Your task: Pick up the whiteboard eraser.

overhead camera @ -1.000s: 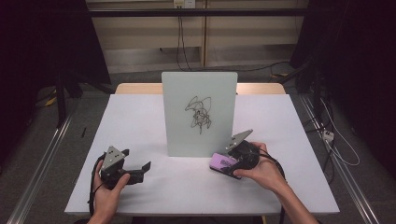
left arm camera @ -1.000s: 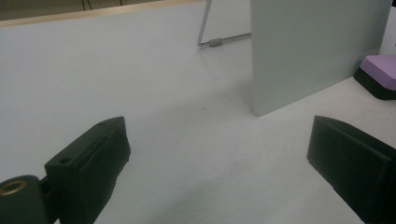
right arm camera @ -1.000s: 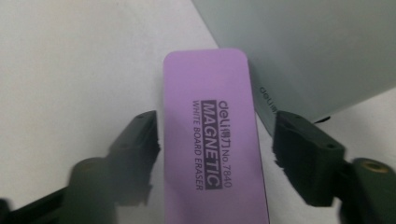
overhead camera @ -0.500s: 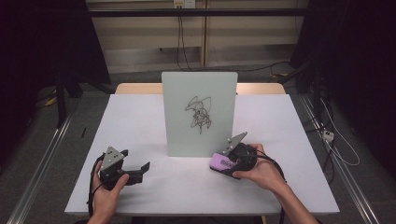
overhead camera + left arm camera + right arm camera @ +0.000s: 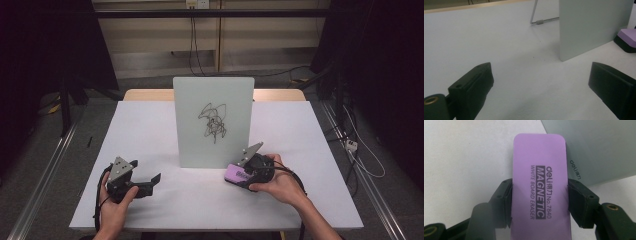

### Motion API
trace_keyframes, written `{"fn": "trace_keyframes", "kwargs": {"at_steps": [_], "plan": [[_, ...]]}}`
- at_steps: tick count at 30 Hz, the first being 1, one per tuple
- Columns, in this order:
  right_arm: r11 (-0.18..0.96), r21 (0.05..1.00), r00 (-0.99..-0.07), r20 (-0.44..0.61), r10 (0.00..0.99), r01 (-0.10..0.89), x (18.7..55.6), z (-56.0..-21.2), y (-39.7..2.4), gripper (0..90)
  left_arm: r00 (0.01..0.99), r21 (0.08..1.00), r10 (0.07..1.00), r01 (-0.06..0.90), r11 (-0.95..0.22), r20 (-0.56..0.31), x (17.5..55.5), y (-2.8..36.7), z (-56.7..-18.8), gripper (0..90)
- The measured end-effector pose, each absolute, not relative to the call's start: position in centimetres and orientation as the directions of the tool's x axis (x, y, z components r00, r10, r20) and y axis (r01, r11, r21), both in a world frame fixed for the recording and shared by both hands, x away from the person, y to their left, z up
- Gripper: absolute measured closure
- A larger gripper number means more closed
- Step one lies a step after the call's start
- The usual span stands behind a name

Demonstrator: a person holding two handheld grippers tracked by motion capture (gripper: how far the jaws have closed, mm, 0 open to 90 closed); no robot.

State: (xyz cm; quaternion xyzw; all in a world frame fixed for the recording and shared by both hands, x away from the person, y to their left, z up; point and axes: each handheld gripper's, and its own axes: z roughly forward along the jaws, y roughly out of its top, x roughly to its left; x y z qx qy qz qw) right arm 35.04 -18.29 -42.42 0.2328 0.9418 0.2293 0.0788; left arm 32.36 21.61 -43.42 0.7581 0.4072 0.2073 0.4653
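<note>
so the left claw point(image 5: 150, 181) sits released on the table point(image 5: 150, 130), nothing between its wide jaws, the board point(image 5: 214, 120) standing ahead and to its right. just right of the board's foot, the right claw point(image 5: 235, 175) has just been closing and now grips the purple eraser point(image 5: 540, 187) by its long sides, flat on the table.

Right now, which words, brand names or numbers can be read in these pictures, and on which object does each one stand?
"deli" with two Chinese characters too small to tell: purple eraser, held by the right gripper.
"No. 7840": same eraser.
"MAGNETIC": same eraser, pale letters on a dark bar.
"WHITE BOARD ERASER": same eraser.
"deli", mirrored: a reflection on the whiteboard.
The black scribble on the whiteboard is a drawing, not text.
</note>
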Motion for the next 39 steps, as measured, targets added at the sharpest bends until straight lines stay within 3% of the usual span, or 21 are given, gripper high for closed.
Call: {"fn": "trace_keyframes", "kwargs": {"at_steps": [26, 39], "plan": [[0.733, 0.549, -0.879, 0.005, 0.477, 0.401, 34.2, -41.3, -18.9, 41.2, 0.589, 0.868, 0.804, 0.438, -0.234, -0.081, 32.6, 21.8, -43.5, 5.5], [0.678, 0.645, -0.870, -0.042, 0.492, 0.352, 34.0, -40.0, -19.1, 41.3, 0.585, 0.857, 0.804, 0.463, -0.226, -0.104, 32.9, 21.9, -44.0, 5.5]]}}
